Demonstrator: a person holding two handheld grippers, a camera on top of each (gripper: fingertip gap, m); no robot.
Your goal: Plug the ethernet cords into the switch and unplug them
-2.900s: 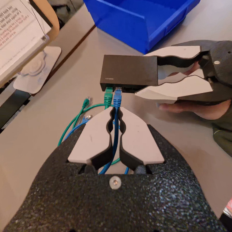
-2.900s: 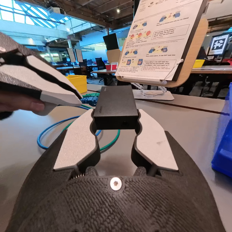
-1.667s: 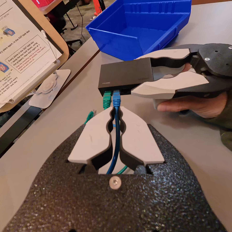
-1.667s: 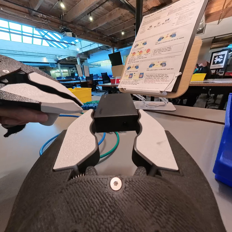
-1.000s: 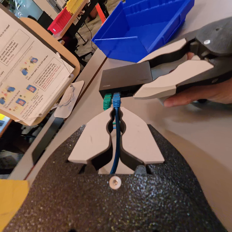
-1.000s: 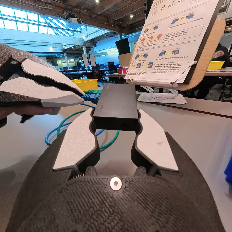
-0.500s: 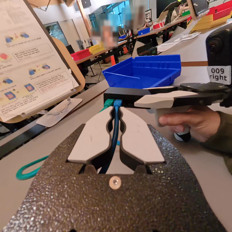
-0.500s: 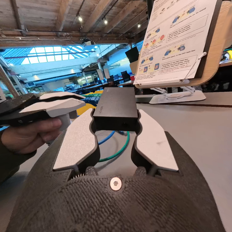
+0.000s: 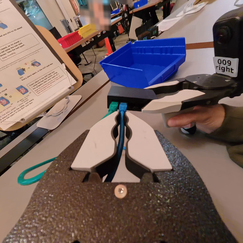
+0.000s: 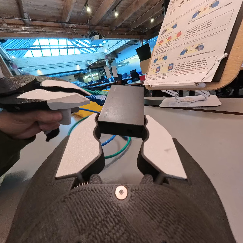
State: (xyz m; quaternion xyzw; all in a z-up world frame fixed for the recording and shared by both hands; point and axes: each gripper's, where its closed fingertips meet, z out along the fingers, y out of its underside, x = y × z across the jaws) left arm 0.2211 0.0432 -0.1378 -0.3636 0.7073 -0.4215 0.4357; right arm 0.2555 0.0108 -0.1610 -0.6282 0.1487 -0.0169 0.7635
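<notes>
The black switch [image 9: 129, 93] is lifted off the table, held by its end in my right gripper [image 10: 120, 118], which is shut on it; the switch also shows in the right wrist view [image 10: 123, 105]. A green cord [image 9: 113, 106] and a blue cord [image 9: 123, 106] are plugged into its front ports. My left gripper [image 9: 121, 115] is shut on the blue cord just behind its plug. In the right wrist view the left gripper [image 10: 84, 95] comes in from the left to the blue plug [image 10: 98, 98] and green plug [image 10: 100, 92].
A blue bin [image 9: 147, 61] stands behind the switch. An instruction sheet on a wooden stand [image 9: 30, 65] is at the left, near the table edge. Loops of green cord [image 10: 118, 151] and blue cord lie on the table under the switch.
Both grippers have lifted the switch and cords off the table and levelled out, so the views now look across the room. Both holds are unchanged.
</notes>
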